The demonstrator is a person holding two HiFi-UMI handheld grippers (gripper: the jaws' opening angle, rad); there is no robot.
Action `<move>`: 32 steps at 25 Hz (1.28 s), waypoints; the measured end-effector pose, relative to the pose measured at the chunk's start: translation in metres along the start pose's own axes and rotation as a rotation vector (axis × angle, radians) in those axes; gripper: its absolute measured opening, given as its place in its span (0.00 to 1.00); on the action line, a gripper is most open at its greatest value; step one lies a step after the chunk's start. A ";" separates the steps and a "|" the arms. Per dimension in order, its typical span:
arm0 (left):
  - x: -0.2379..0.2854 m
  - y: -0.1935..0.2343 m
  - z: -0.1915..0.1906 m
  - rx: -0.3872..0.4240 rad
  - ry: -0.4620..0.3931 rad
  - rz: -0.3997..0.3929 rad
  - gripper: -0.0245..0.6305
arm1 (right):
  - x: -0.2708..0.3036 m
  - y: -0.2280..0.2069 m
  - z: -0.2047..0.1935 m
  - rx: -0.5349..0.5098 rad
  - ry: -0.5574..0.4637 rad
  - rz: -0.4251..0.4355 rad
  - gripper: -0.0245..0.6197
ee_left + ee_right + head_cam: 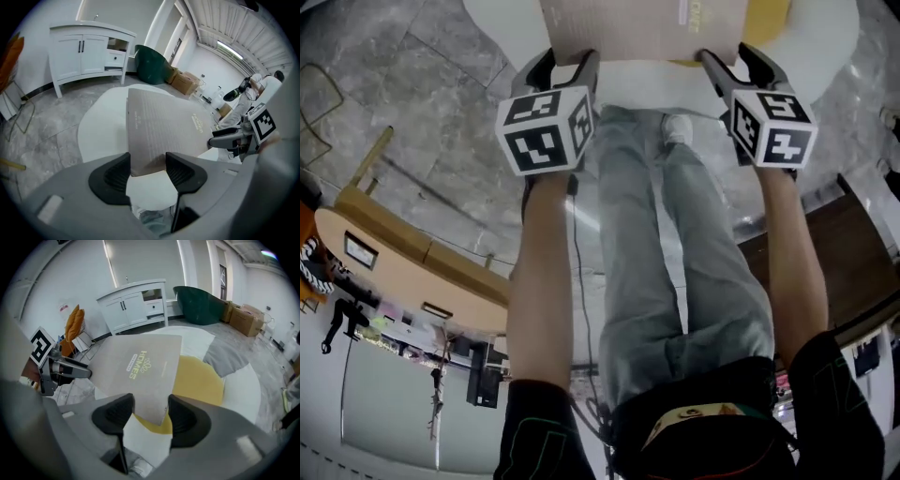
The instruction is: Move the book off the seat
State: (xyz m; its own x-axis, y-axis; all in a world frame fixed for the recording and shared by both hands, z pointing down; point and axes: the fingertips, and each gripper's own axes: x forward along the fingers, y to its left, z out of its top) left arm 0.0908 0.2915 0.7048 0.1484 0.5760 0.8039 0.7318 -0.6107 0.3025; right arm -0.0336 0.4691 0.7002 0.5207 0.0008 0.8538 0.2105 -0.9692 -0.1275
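Note:
A grey-brown book (637,28) lies on a round white seat (647,86), partly over a yellow cushion (197,380). My left gripper (567,61) is at the book's near left corner and my right gripper (729,56) is at its near right corner. In the left gripper view the book (164,126) shows its corner in the gap of the left gripper (147,164), whose jaws stand wide apart. In the right gripper view the book (136,366), printed "HOMES", points its corner into the gap of the right gripper (151,408), which is also wide. Neither pair of pads visibly clamps it.
A grey cloth (225,357) lies on the seat past the cushion. A white cabinet (89,49), a dark green tub (152,63) and cardboard boxes (185,82) stand behind. The person's jeans-clad legs (666,244) are against the seat, with a wooden bench (412,253) on the left and a dark table (844,244) on the right.

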 end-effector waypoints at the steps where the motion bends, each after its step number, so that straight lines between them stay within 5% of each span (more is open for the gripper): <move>1: -0.010 -0.002 -0.002 -0.024 -0.020 0.024 0.38 | -0.005 0.003 0.005 -0.032 -0.006 0.016 0.42; 12: -0.118 -0.009 -0.068 -0.332 -0.180 0.235 0.38 | -0.048 0.073 0.030 -0.374 -0.004 0.205 0.42; 19: -0.200 0.040 -0.134 -0.495 -0.244 0.353 0.38 | -0.049 0.187 0.033 -0.543 -0.001 0.309 0.42; 24: -0.225 0.031 -0.149 -0.577 -0.302 0.436 0.38 | -0.058 0.209 0.041 -0.647 -0.013 0.382 0.41; 32: -0.287 0.131 -0.212 -0.741 -0.364 0.516 0.38 | -0.021 0.358 0.054 -0.802 0.012 0.455 0.41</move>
State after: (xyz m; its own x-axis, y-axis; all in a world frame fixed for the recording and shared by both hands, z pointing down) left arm 0.0031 -0.0688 0.6222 0.6214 0.1988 0.7579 -0.0661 -0.9505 0.3035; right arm 0.0760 0.1352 0.6096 0.4031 -0.4202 0.8130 -0.6510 -0.7560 -0.0680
